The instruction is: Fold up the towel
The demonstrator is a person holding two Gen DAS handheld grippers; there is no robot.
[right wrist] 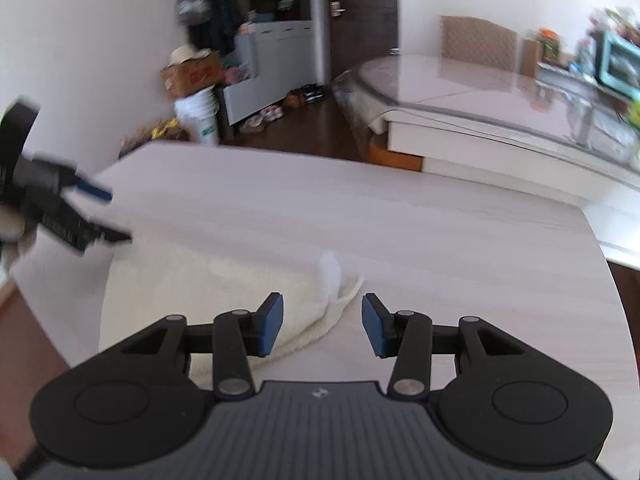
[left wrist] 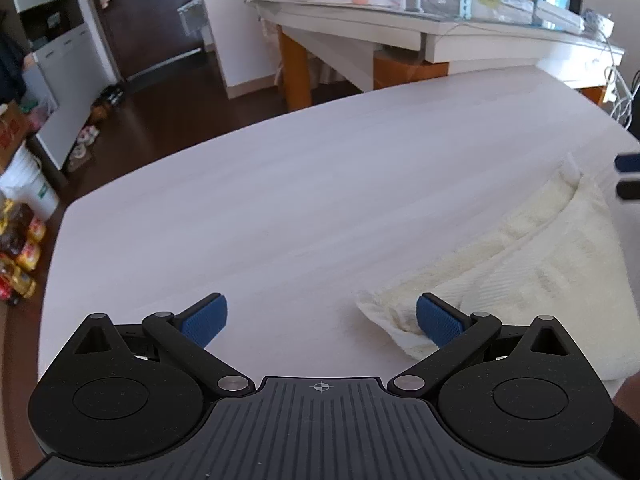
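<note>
A white bucket (right wrist: pixel 202 118) stands on the floor beyond the table's far edge, a cardboard box (right wrist: pixel 192 76) resting on top of it; what either holds cannot be told. The left gripper (left wrist: pixel 322 318) stands wide open over the pale table (left wrist: pixel 280 200), gripping nothing; its right pad overlaps the near corner of the cream towel (left wrist: pixel 520 260), though contact cannot be told. The right gripper (right wrist: pixel 322 324) is about half open, empty; the towel's (right wrist: pixel 224 280) corner lies between and just ahead of its fingers. The folded towel lies flat, its long axis running from the left gripper's right finger away toward the right gripper.
</note>
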